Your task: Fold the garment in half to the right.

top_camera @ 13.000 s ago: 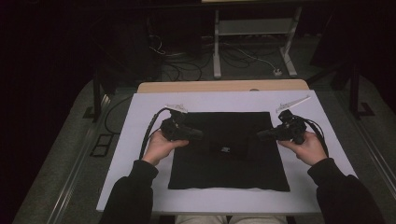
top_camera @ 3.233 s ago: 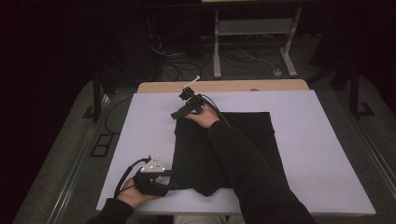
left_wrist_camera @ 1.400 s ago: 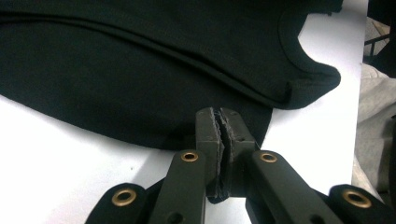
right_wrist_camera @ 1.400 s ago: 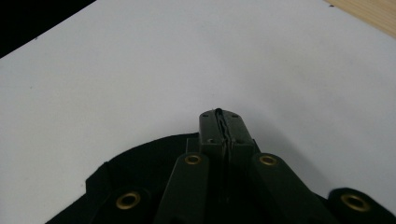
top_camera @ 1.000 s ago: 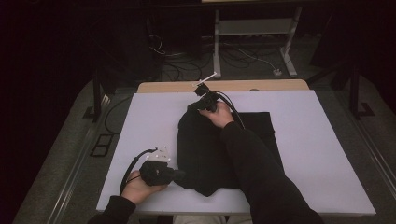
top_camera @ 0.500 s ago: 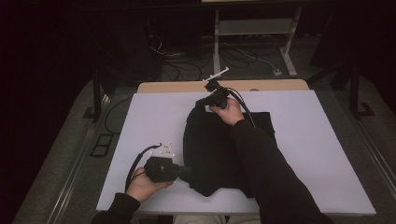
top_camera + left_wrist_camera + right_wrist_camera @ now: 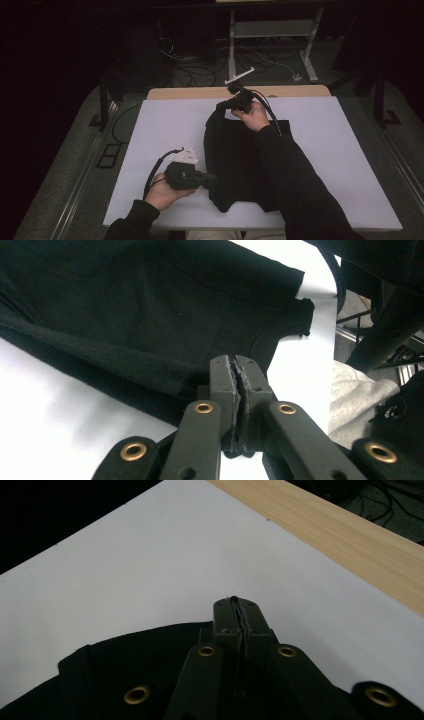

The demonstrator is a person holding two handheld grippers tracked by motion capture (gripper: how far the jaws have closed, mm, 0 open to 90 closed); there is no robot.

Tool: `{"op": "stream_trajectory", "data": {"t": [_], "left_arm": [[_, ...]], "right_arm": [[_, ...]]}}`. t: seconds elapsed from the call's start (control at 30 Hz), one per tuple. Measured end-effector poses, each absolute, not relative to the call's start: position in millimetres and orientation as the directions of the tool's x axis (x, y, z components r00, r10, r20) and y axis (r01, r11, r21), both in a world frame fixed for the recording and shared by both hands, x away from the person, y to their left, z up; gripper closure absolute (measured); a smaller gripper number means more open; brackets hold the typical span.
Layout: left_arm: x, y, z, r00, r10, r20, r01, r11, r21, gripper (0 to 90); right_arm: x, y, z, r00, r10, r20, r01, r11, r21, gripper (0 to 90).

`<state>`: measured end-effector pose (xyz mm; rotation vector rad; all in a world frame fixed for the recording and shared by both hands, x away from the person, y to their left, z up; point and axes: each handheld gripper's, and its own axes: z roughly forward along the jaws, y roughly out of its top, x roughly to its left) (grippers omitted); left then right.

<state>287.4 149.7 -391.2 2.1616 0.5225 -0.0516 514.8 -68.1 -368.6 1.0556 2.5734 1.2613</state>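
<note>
Black cloth (image 7: pixel 240 165) lies bunched on the white tabletop (image 7: pixel 150 130), a little right of its middle, as the high view shows. At the near left edge of the cloth the left gripper (image 7: pixel 207 179) has its fingers closed on the fabric; the person's left hand (image 7: pixel 165 189) holds the gripper low over the tabletop. At the far edge the right gripper (image 7: pixel 222 105) pinches the cloth too, and the right sleeve (image 7: pixel 295 185) lies across the cloth.

From the left gripper view, the fingers (image 7: pixel 225 385) are pressed together with a thin fold of the black cloth (image 7: pixel 125 305) between them — the fabric spreads away over the white surface.

From the right gripper view, the fingers (image 7: pixel 226 617) are also clamped on a thin black edge, with the cloth (image 7: pixel 125 665) hanging below them. Beyond the white sheet a wooden strip (image 7: pixel 340 535) runs along the far side.
</note>
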Motion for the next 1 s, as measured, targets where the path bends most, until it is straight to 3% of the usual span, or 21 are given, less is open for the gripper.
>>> {"op": "stream_trajectory", "data": {"t": [1.0], "left_arm": [[295.2, 111.2, -373.5, 0.938, 0.275, -0.209, 0.329, -0.527, 0.784, 85.7]], "right_arm": [[509.6, -113.8, -360.0, -0.713, 0.666, 0.22, 0.57, 0.367, 0.735, 86.7]]}}
